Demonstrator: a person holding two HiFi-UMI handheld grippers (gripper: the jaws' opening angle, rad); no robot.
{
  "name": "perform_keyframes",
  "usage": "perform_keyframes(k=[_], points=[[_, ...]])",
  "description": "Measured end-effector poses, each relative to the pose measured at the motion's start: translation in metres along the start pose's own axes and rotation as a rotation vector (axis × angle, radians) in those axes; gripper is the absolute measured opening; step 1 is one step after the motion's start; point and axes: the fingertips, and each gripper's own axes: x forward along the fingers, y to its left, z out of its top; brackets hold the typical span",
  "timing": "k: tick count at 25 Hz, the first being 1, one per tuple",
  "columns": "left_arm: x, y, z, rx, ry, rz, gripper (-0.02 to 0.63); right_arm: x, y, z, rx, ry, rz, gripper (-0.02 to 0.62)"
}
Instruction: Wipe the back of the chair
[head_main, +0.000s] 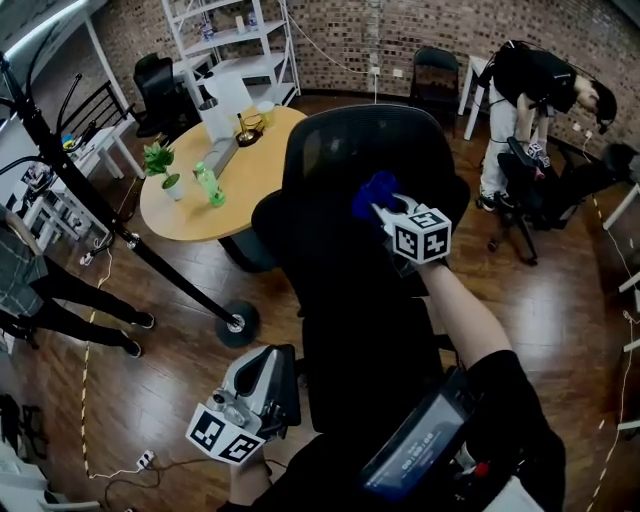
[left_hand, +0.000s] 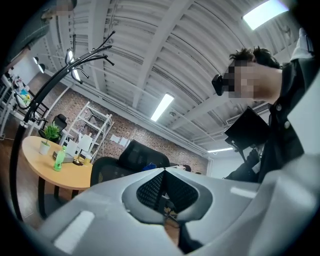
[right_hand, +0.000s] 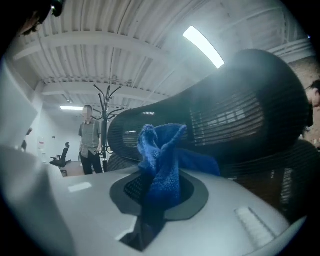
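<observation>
A black mesh office chair (head_main: 370, 150) stands right in front of me with its back toward me. My right gripper (head_main: 383, 208) is shut on a blue cloth (head_main: 373, 193) and holds it against the upper back of the chair. In the right gripper view the blue cloth (right_hand: 162, 160) bunches up between the jaws, with the chair's mesh back (right_hand: 235, 120) close behind it. My left gripper (head_main: 262, 375) hangs low at the left, beside the chair's seat, jaws closed with nothing in them. The left gripper view shows the chair (left_hand: 127, 162) from the side, past the left gripper (left_hand: 165, 192).
A round wooden table (head_main: 215, 170) with a plant, a green bottle and small items stands beyond the chair at left. A black coat stand's pole (head_main: 110, 215) slants across the floor on the left. One person (head_main: 525, 85) bends over another chair at the far right; white shelves (head_main: 235, 45) stand behind.
</observation>
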Motion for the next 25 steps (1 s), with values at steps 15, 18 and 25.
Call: perform_keyframes(k=[15, 18, 25], points=[[0.046, -0.027, -0.012, -0.008, 0.024, -0.083, 0.003, -0.135, -0.164, 0.003, 0.102, -0.059, -0.359, 0.052], [0.048, -0.027, -0.015, -0.014, 0.028, -0.088, 0.003, -0.167, -0.191, 0.011, 0.108, -0.091, -0.467, 0.052], [0.048, -0.027, -0.016, -0.023, 0.029, -0.090, 0.003, -0.204, -0.211, 0.012, 0.022, -0.102, -0.756, 0.052]])
